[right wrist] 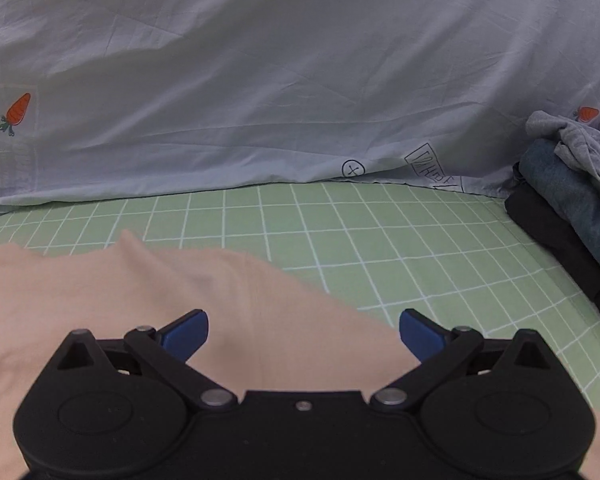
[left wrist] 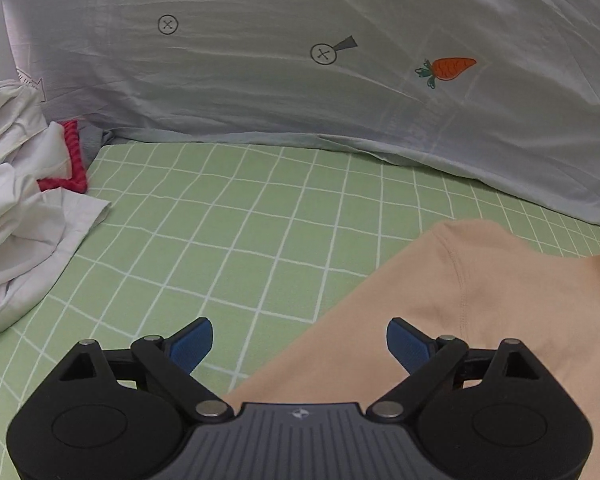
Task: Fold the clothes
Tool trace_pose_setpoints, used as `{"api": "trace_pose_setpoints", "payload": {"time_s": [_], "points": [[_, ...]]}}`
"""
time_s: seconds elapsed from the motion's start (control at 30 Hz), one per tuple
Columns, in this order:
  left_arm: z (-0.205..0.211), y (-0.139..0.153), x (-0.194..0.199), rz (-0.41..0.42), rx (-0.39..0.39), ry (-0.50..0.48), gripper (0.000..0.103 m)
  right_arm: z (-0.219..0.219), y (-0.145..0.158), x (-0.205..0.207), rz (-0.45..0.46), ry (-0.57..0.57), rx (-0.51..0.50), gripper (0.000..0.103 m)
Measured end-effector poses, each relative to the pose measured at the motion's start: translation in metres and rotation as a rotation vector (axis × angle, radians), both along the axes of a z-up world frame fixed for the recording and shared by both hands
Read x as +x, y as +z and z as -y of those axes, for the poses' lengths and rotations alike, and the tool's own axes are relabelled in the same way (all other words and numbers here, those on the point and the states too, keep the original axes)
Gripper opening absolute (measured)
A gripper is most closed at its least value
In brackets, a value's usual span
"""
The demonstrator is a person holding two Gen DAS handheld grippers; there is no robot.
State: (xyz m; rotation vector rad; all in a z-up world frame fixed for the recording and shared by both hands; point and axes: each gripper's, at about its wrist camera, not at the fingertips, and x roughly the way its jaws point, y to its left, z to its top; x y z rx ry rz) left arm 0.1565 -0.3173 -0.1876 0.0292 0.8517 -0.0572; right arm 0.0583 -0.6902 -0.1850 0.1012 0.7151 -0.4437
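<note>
Left wrist view: the left tool (left wrist: pixel 300 340) hangs spread over the peach shirt (left wrist: pixel 440 300) lying on the bed (left wrist: pixel 240 220); the right tool (right wrist: pixel 304 332) is spread too, gripping nothing. Judged step: picking 2 edges; next, pinch the hem and fold

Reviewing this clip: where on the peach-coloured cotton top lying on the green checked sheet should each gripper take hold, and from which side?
Probably at the side edges. The peach-coloured cotton top lies flat, so the open left gripper should come in low from the left onto the diagonal edge below it; the open right gripper likewise from the right, onto the edge by its right finger. Mid-panel offers no free fabric.
</note>
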Motion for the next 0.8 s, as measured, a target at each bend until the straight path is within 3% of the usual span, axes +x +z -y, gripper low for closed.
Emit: {"api": "trace_pose_setpoints", "payload": {"time_s": [0.2, 0.53, 0.8], "points": [[0.033, -0.012, 0.017, -0.002, 0.027, -0.009, 0.094, 0.042, -0.017, 0.039, -0.024, 0.114, 0.065, 0.07], [0.039, -0.025, 0.019, -0.007, 0.048, 0.02, 0.099, 0.044, -0.022, 0.04, -0.006, 0.238, 0.105, 0.006], [0.034, -0.021, 0.02, -0.022, 0.041, 0.016, 0.101, 0.05, -0.024, 0.055, -0.036, 0.154, 0.021, 0.007]]}}
